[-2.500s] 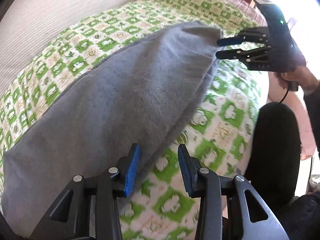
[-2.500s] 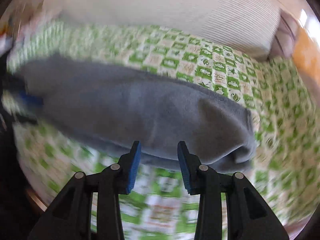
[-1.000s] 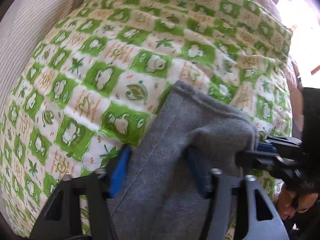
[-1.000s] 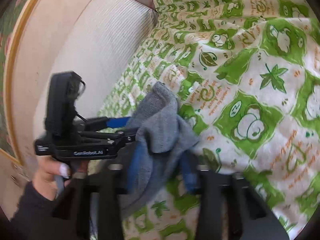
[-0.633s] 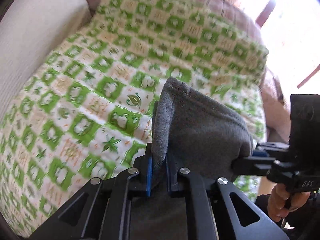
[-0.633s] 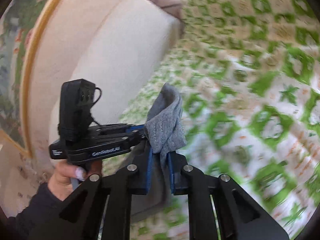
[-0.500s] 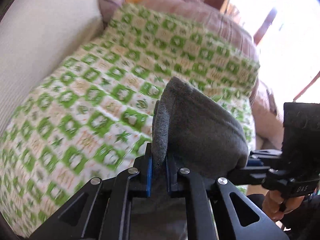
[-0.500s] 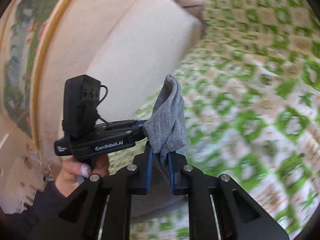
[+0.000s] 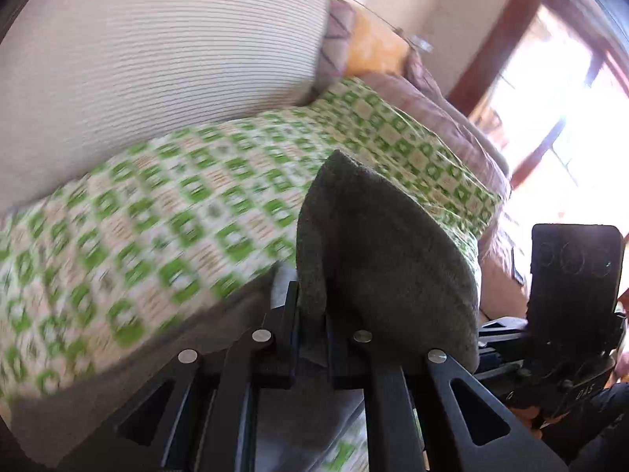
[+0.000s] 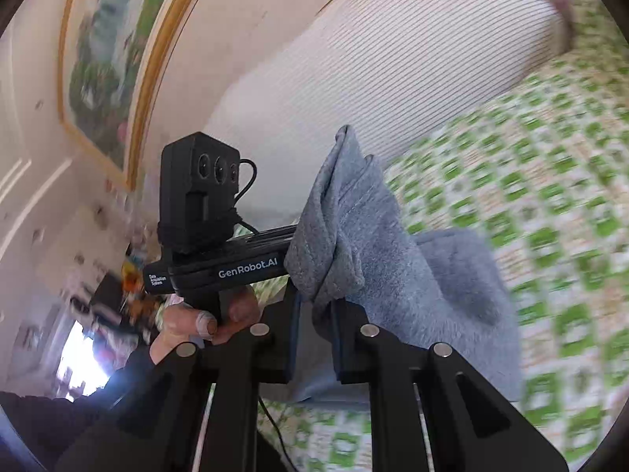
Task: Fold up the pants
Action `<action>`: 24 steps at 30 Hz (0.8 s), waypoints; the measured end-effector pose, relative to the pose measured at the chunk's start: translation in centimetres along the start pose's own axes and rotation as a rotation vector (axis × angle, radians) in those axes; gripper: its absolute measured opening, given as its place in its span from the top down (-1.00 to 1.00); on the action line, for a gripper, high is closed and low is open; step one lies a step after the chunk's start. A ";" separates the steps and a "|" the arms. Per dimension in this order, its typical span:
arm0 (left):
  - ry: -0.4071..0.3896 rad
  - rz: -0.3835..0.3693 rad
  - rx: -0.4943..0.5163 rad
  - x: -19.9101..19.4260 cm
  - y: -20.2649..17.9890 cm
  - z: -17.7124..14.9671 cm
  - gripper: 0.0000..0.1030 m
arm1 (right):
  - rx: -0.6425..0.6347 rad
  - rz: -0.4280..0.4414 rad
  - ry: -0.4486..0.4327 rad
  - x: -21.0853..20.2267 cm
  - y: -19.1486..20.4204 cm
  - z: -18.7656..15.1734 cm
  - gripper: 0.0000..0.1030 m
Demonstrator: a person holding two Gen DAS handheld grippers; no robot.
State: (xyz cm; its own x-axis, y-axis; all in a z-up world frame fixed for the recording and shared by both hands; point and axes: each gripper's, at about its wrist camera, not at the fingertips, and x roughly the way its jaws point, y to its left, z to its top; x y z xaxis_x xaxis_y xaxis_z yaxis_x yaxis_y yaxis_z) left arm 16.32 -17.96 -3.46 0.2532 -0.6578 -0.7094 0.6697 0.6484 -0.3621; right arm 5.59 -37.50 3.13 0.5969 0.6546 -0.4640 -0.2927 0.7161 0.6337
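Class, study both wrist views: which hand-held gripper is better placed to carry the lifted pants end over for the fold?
Neither alone. The left hand-held gripper and the right hand-held gripper are both shut on the same raised end of the grey pants, side by side above the green quilt, so probably both together.

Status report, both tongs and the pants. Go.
Left tongs shut on grey pants, right tongs shut on the same end. Gripped end lifted, the rest trailing on the green-patterned bedspread. Nothing in the way.
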 end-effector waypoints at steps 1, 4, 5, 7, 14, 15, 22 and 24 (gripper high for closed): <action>-0.005 0.004 -0.017 -0.4 0.6 -0.4 0.83 | -0.001 0.012 0.019 0.9 0.4 -0.3 0.71; -0.015 0.026 -0.078 -1.3 3.0 -2.6 0.83 | -0.007 0.037 0.087 4.5 1.5 -1.7 0.71; -0.013 0.035 -0.097 -1.6 4.1 -3.5 0.83 | -0.009 0.042 0.108 5.5 1.7 -2.2 0.71; -0.008 0.045 -0.130 -1.8 5.8 -4.9 0.83 | -0.026 0.037 0.157 7.9 2.3 -3.3 0.71; 0.025 0.105 -0.229 -2.6 10.5 -9.5 0.77 | -0.057 -0.024 0.288 13.4 2.3 -6.0 0.71; 0.027 0.122 -0.240 -3.0 10.8 -10.1 0.78 | -0.068 -0.039 0.302 14.0 2.2 -6.5 0.71; -0.003 0.186 -0.362 -7.0 12.2 -13.9 0.74 | -0.118 -0.059 0.414 16.2 3.3 -8.0 -0.01; -0.039 0.194 -0.387 -8.5 11.5 -14.5 0.68 | -0.141 -0.017 0.403 15.2 4.2 -7.8 -0.06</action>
State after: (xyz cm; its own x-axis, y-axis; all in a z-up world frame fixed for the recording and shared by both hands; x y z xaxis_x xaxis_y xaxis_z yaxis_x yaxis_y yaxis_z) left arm 11.76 0.62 -10.36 0.3794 -0.5190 -0.7659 0.2980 0.8523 -0.4299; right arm 7.61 -22.70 -6.05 0.2706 0.6647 -0.6964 -0.4017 0.7354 0.5458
